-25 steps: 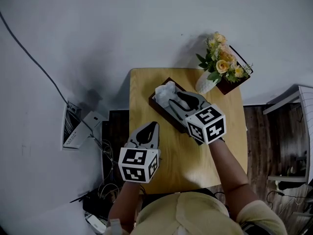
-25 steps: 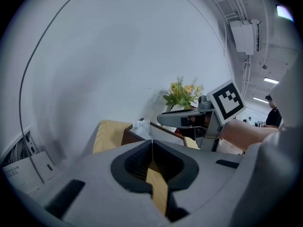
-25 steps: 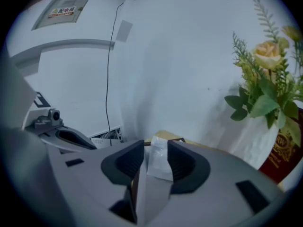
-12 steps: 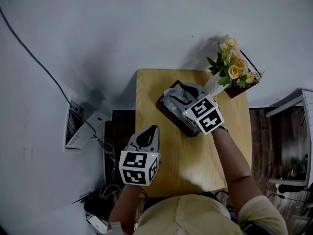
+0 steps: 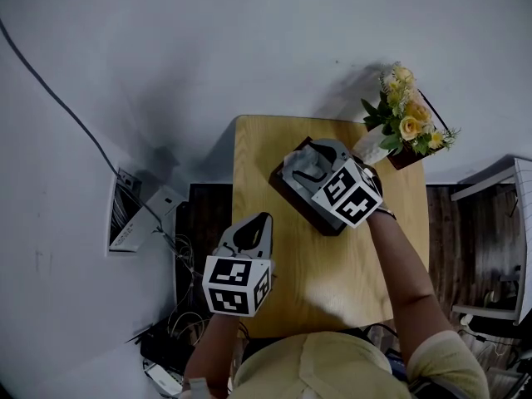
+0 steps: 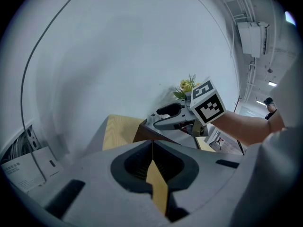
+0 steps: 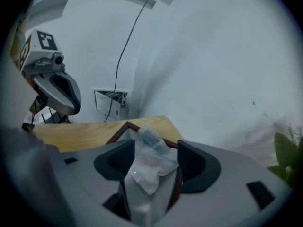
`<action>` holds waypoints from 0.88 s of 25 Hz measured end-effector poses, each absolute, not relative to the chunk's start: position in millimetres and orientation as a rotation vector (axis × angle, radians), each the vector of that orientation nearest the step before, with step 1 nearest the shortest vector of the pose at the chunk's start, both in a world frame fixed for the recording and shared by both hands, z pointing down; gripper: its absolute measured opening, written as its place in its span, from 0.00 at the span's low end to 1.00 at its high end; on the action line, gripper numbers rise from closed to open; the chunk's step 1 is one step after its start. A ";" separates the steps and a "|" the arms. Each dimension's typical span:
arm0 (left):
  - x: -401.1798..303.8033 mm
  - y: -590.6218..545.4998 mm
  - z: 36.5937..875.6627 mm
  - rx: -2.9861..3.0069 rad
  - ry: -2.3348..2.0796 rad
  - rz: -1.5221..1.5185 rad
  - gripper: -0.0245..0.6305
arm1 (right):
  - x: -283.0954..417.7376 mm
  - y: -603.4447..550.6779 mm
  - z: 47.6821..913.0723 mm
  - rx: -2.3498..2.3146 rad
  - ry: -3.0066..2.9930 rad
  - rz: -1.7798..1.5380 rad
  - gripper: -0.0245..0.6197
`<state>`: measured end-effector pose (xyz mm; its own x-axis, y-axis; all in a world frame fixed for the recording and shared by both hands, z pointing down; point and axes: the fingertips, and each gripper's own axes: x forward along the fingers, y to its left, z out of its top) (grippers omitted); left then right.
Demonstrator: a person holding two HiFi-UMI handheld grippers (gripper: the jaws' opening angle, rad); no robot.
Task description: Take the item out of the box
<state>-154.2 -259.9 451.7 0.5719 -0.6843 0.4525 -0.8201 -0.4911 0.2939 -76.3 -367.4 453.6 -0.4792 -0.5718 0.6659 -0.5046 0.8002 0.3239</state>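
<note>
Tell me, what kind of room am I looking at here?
Probably a lab or office corner set up for recording, not a home: a small wooden table stands against a bare white wall, cables lie tangled on the floor beside it, and exposed pipes run along the ceiling.

Quick headcount from where I'm standing. Hand-held grippers: two, left hand-held gripper [image 5: 259,219] plus right hand-held gripper [image 7: 155,144]. Bench [image 5: 266,156]: one. Brown box [image 5: 301,204]: one. Clear plastic packet [image 7: 149,162]: only one that I can see. Flower bunch [image 5: 406,125]: one. White vase [image 5: 371,147]: one. Long cable [image 5: 58,98]: one.
</note>
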 end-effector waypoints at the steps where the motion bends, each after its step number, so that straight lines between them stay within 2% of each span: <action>1: -154.2 -260.0 452.3 2.325 -1.203 0.378 0.08 | -77.4 -367.0 454.7 0.758 -2.152 -0.134 0.44; 13: -154.1 -258.6 456.9 2.303 -1.204 0.376 0.08 | -92.8 -367.2 472.6 0.481 -2.021 -0.393 0.44; 22: -160.6 -257.0 459.2 2.287 -1.221 0.369 0.08 | -94.9 -369.5 476.5 0.471 -1.999 -0.458 0.44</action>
